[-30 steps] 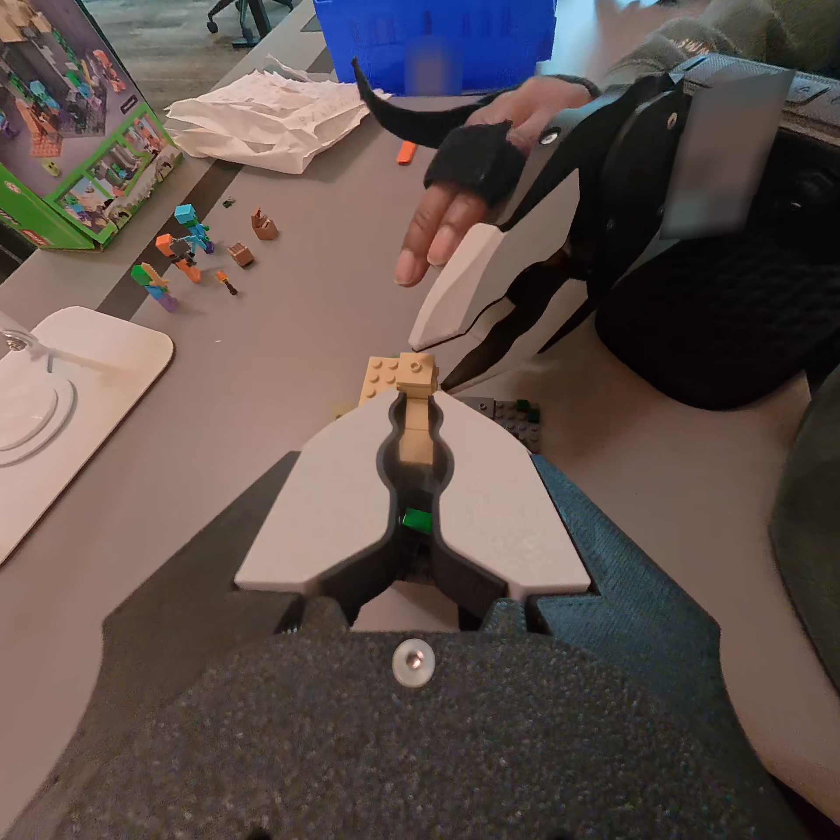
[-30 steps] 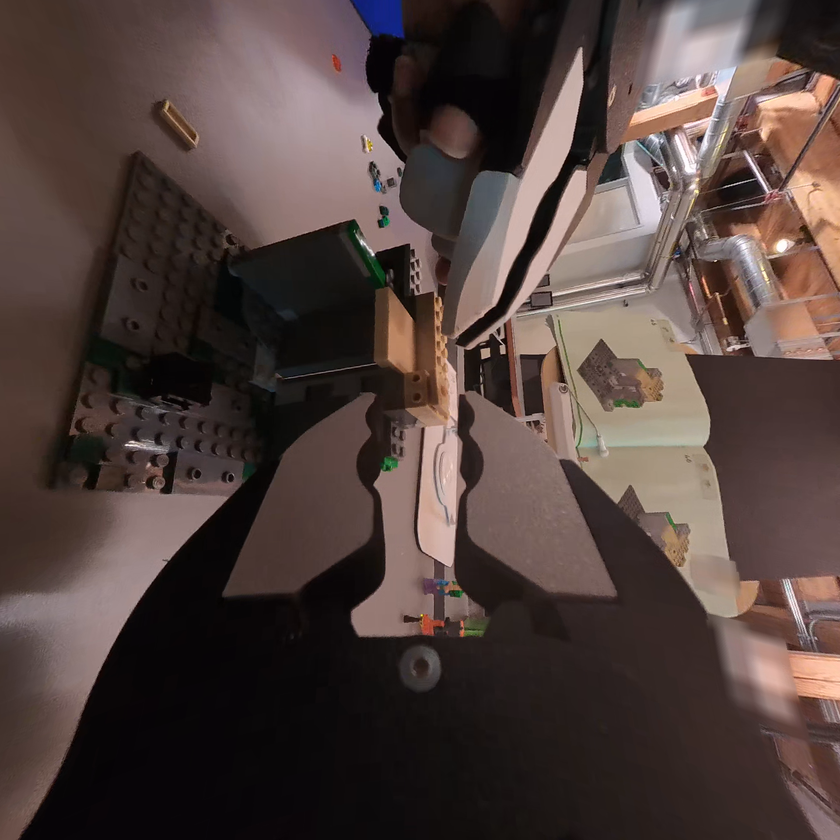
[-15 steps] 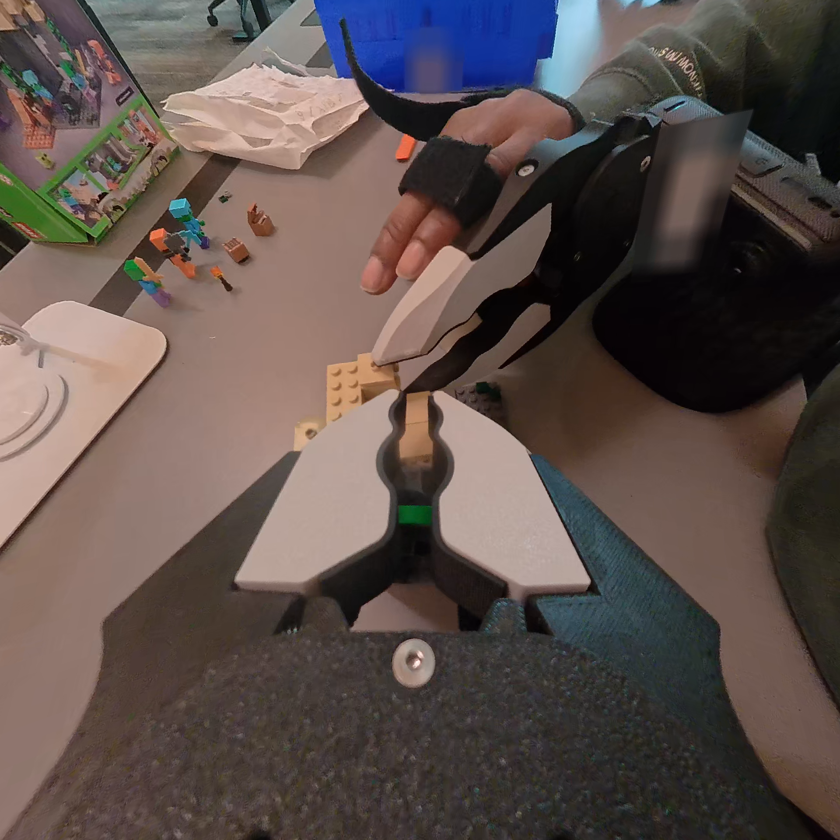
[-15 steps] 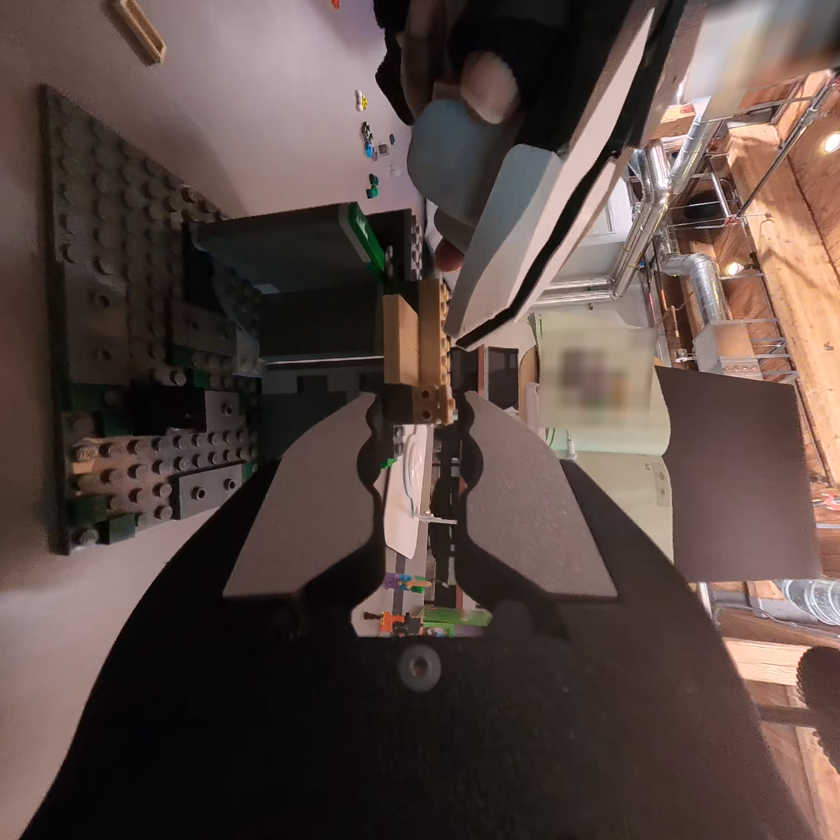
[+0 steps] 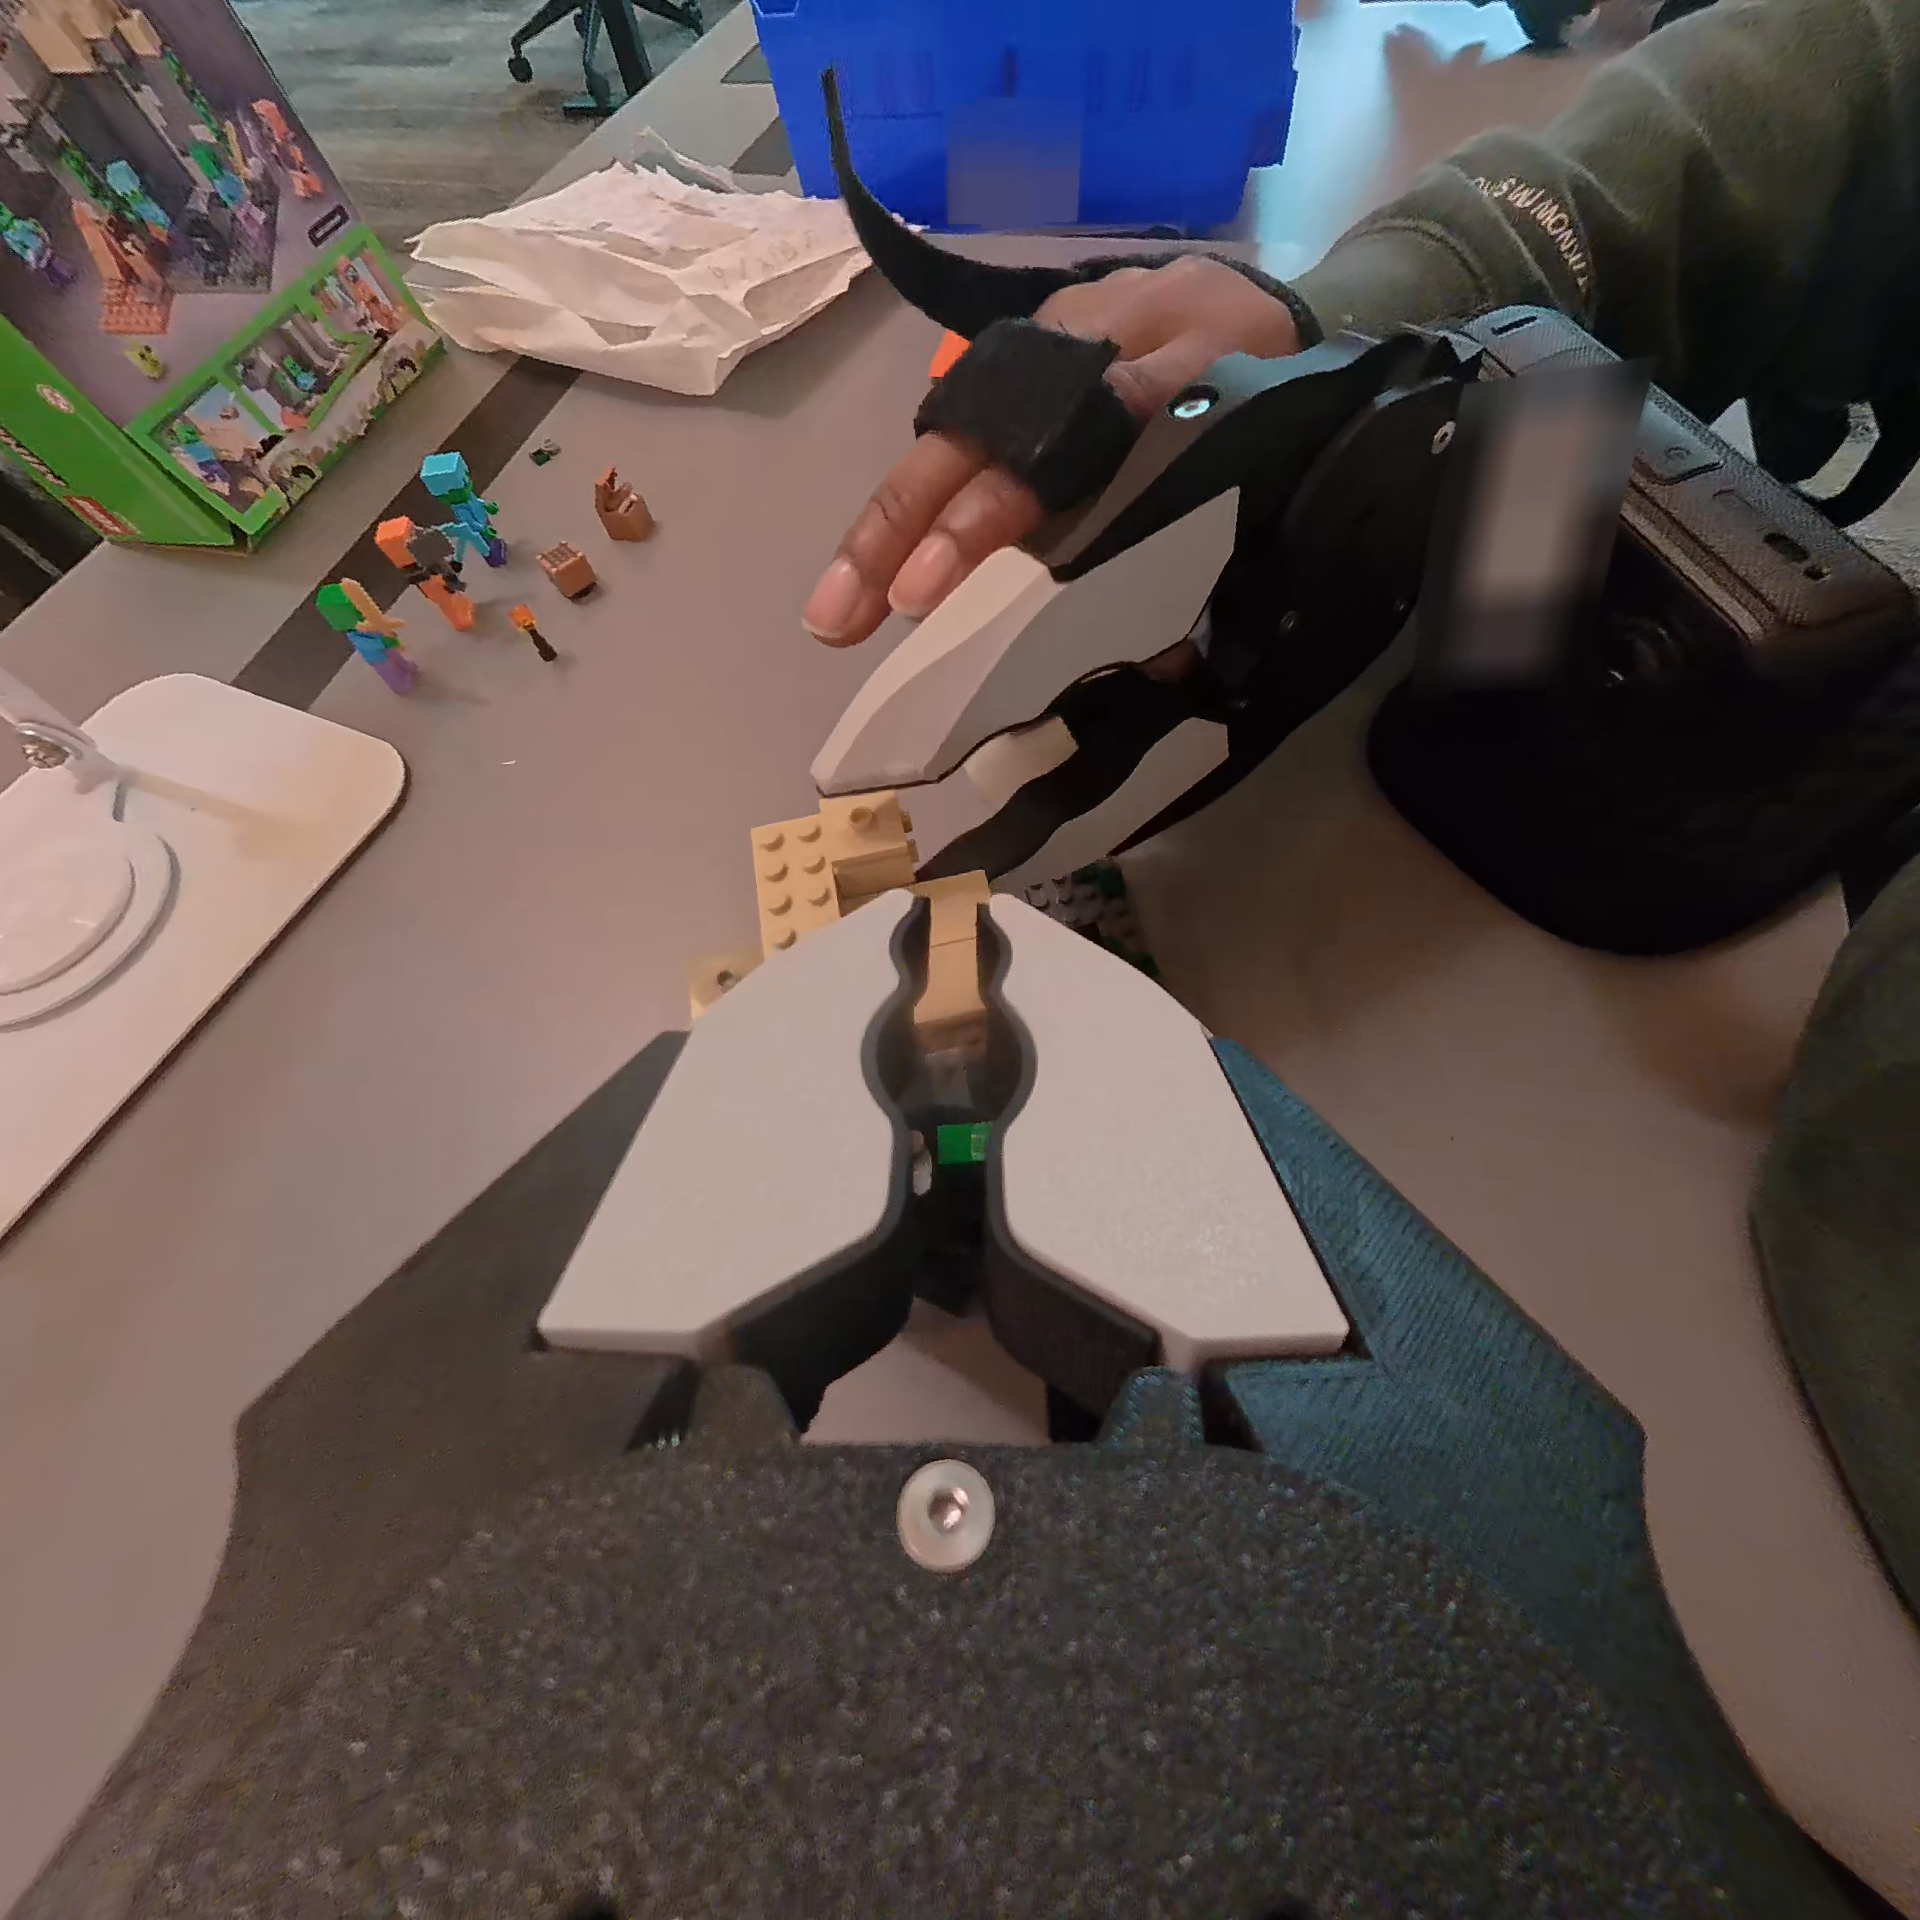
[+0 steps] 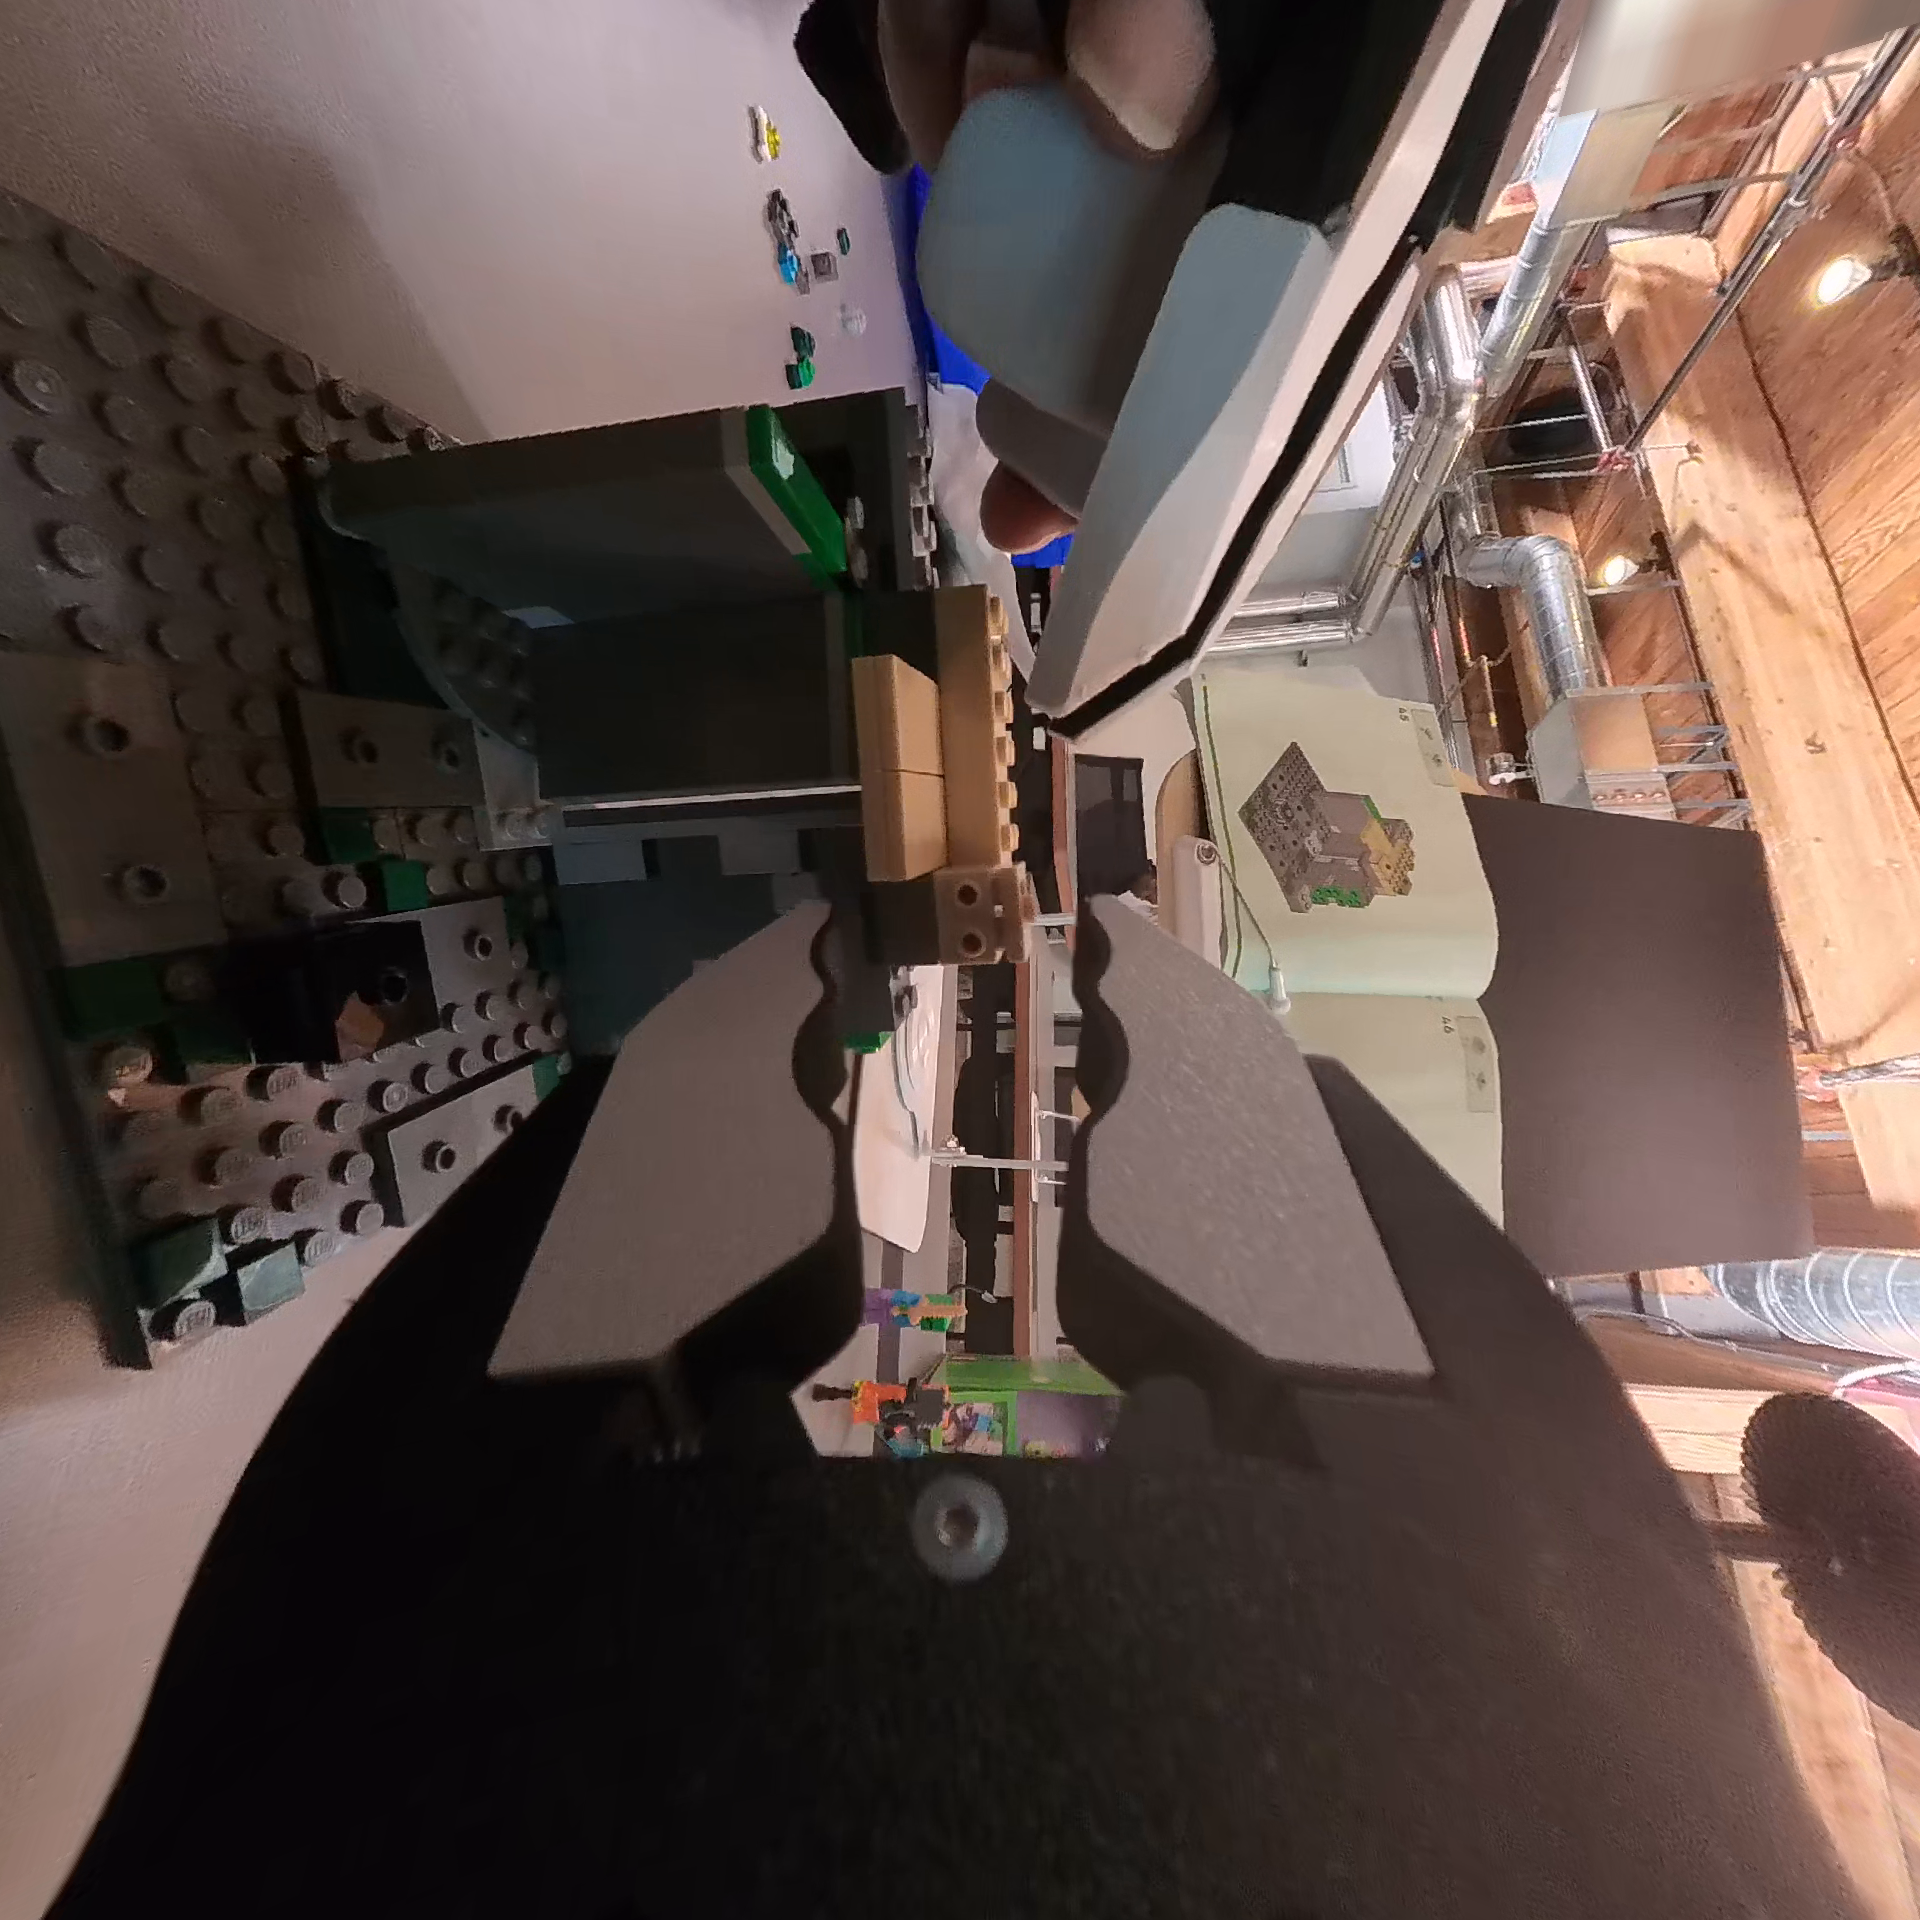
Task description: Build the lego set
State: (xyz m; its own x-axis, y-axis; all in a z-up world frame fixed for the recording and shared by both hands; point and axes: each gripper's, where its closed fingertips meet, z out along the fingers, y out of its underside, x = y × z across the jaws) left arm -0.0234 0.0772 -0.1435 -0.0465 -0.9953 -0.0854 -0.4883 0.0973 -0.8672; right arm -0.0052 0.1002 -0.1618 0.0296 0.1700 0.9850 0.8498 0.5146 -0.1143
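Observation:
The lego build (image 6: pixel 675 717) is dark grey walls on a studded grey baseplate (image 6: pixel 156 520), topped by a tan plate (image 5: pixel 795 883) that also shows in the right wrist view (image 6: pixel 977 707). My left gripper (image 5: pixel 951 909) is shut on a tan brick column (image 5: pixel 951 966) of the build. In the right wrist view it (image 6: pixel 1044 717) comes down onto the tan top. My right gripper (image 6: pixel 956 909) is open, its tips on either side of a small tan brick (image 6: pixel 971 914) at the plate's end, not touching it. The left wrist view shows it (image 5: pixel 873 821) around that brick (image 5: pixel 868 831).
A green set box (image 5: pixel 156 260), several minifigures (image 5: pixel 436 561), a crumpled white bag (image 5: pixel 644 270) and a blue bin (image 5: pixel 1018 104) lie beyond. A white pad (image 5: pixel 187 810) is at the left. An open instruction booklet (image 6: pixel 1340 810) stands behind. Loose small pieces (image 6: pixel 800 260) dot the table. Less than 4 cm separates the two grippers' tips.
My right gripper has moved in closer to the tan top, so the build looms larger in its view. My left gripper has kept its hold, almost still.

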